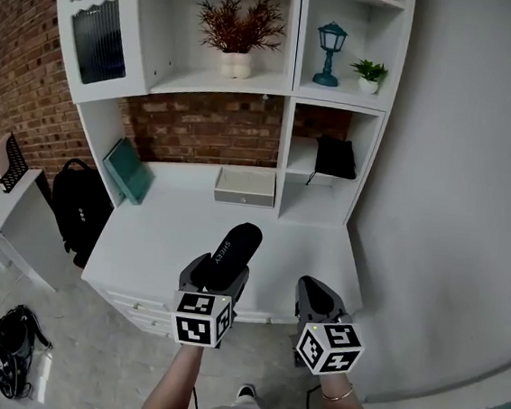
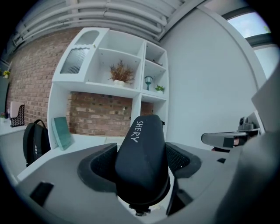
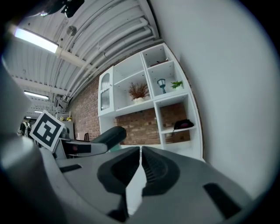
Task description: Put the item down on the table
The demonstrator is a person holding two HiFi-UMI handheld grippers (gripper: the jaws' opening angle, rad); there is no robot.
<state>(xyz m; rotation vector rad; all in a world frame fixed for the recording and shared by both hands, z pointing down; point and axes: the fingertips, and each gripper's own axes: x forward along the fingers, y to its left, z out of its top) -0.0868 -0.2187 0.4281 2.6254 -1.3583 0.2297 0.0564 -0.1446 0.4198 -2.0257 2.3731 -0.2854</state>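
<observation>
The black case (image 2: 141,162) looks matt, the white table (image 1: 157,234) smooth.

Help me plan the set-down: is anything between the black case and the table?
Nothing visible. The case, in the left hand-held gripper, hangs over bare table; book and drawer sit farther back.

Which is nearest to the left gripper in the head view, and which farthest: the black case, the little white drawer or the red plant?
1. Black case: clamped in the left gripper itself, over the table front.
2. White drawer: at the table's back, straight ahead.
3. Red plant: on the shelf above.
</observation>
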